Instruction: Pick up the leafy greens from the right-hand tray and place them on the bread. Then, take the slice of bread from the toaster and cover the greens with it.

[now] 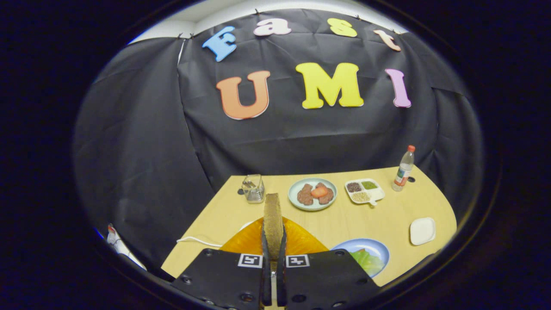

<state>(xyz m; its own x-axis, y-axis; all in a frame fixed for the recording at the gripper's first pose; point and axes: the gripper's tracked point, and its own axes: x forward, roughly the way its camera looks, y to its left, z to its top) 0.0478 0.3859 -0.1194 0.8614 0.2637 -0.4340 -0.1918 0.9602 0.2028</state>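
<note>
My gripper [273,241] is shut on a brown slice of bread [272,213], held upright and edge-on between the two fingers. Directly below and behind the fingers lies the orange toaster [301,241], with its white cord [196,240] trailing left. Just to the right of the fingers sits a blue plate [374,247] with leafy greens [366,260] on it. I cannot tell what lies under the greens.
Beyond the bread stand a glass jar [253,188], a pale plate [297,200] with meat patties and a tomato slice, a divided white tray [379,193] of grains, and a bottle [403,168] at the far right. A small white dish [422,231] sits near the table's right edge.
</note>
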